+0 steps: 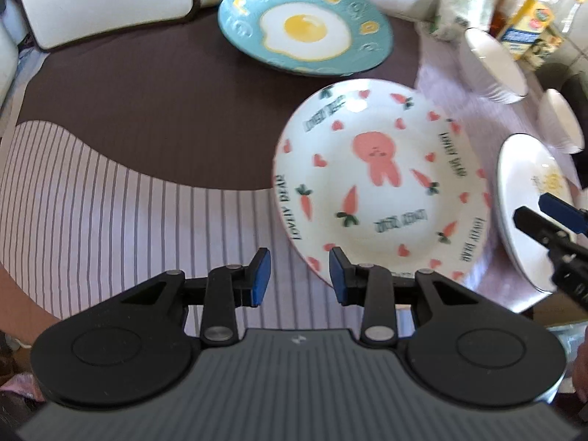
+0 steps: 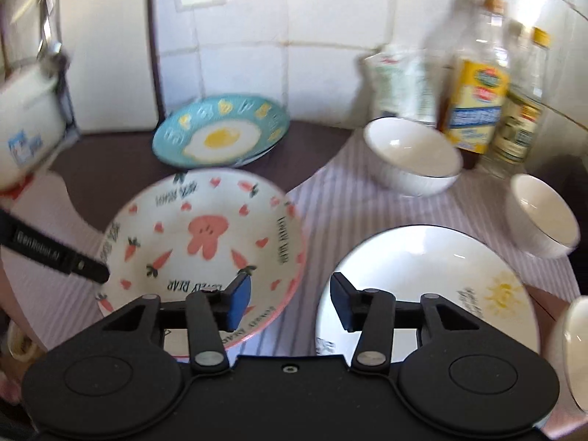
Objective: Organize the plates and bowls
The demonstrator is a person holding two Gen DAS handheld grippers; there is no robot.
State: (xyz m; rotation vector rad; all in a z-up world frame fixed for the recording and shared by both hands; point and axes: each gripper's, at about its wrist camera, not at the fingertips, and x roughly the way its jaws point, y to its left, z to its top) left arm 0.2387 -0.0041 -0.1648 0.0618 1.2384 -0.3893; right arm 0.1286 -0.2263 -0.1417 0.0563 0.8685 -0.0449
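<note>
Both tongs are apart and hold nothing. The left tongs (image 1: 299,275) hang above the near rim of the rabbit plate (image 1: 382,180), which lies on the striped cloth (image 1: 110,198) of the table. The right tongs (image 2: 290,303) hover between this plate and the sun plate (image 2: 433,275). The egg plate (image 2: 220,132) lies behind, near the wall, and two white bowls (image 2: 411,154) stand beside the bottles (image 2: 477,84).

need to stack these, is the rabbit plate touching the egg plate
Apart. The left wrist view shows a strip of dark table between the rabbit plate and the egg plate.
</note>
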